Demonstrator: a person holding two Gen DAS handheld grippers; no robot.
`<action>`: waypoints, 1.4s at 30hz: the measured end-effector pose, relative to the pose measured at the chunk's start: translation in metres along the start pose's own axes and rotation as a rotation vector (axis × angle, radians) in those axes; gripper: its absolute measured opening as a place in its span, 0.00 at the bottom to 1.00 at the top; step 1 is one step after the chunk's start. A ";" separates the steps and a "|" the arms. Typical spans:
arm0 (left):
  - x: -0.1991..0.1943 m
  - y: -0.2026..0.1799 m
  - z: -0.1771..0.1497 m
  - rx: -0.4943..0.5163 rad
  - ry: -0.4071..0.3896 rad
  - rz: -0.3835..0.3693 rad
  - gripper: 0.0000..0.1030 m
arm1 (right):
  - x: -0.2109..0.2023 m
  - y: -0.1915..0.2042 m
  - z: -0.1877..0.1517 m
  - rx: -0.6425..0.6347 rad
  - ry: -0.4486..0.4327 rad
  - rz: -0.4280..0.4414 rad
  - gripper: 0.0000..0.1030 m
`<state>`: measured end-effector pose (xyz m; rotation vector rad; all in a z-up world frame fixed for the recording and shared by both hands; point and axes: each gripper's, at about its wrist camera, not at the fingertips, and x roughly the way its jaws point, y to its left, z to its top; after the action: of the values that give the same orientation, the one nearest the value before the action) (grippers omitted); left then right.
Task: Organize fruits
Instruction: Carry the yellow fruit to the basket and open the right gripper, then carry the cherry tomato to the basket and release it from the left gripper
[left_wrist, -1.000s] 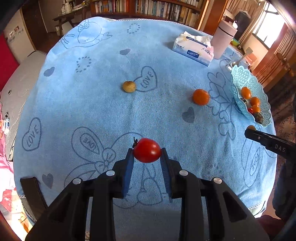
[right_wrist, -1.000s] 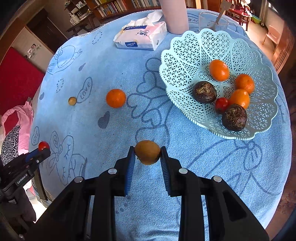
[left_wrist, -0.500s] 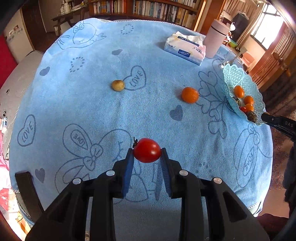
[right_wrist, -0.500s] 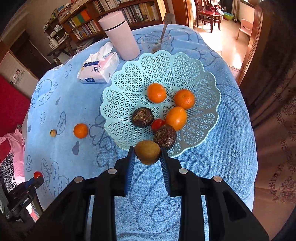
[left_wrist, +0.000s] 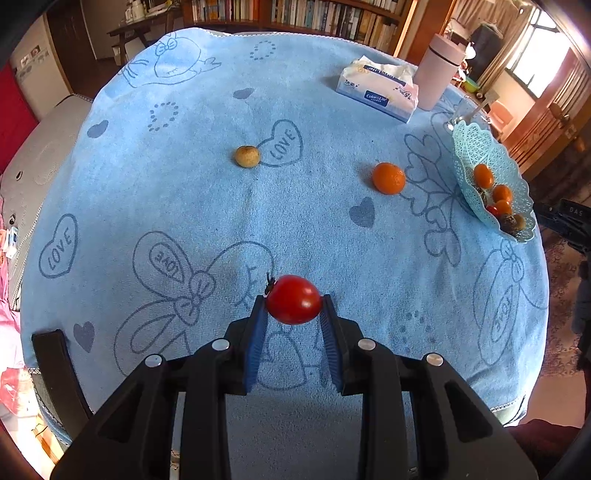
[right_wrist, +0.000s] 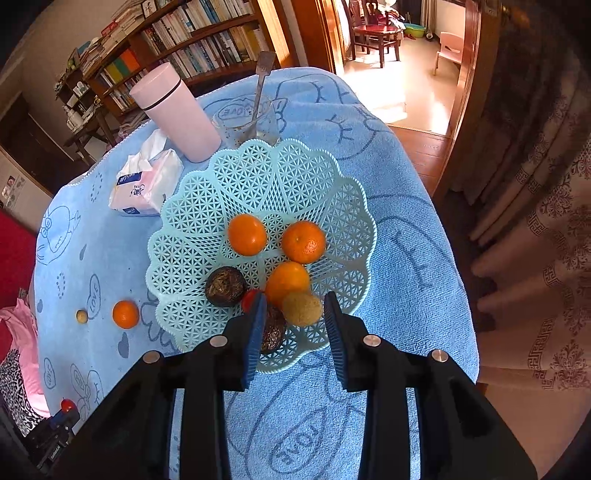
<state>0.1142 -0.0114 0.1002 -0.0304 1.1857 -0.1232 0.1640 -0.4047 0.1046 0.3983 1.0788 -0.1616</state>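
The left tongs (left_wrist: 293, 308) are angled steeply downward, and a red tomato (left_wrist: 293, 300) is clamped between the blue pads (left_wrist: 255, 345). The right tongs (right_wrist: 295, 312) are likewise pitched downward; the jaws are opening, and a brown fruit (right_wrist: 302, 308) is seen between them, untouched by either pad.

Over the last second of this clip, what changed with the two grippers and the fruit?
The right gripper carried the brown kiwi from above the cloth to over the lattice basket; its jaws are opening, and the kiwi sits free among the fruit. The left gripper stayed clamped on the tomato. The orange and the small brown fruit stayed on the cloth.
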 end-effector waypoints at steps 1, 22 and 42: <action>0.000 -0.002 0.001 0.002 -0.001 -0.002 0.29 | -0.001 -0.001 -0.002 0.001 -0.001 -0.002 0.39; 0.012 -0.075 0.018 0.146 -0.004 -0.083 0.29 | -0.025 -0.038 -0.057 0.054 0.050 -0.002 0.39; 0.043 -0.209 0.065 0.322 -0.048 -0.210 0.29 | -0.051 -0.094 -0.093 0.052 0.083 -0.063 0.39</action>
<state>0.1736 -0.2263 0.1036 0.1251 1.1013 -0.4945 0.0330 -0.4579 0.0889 0.4205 1.1710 -0.2308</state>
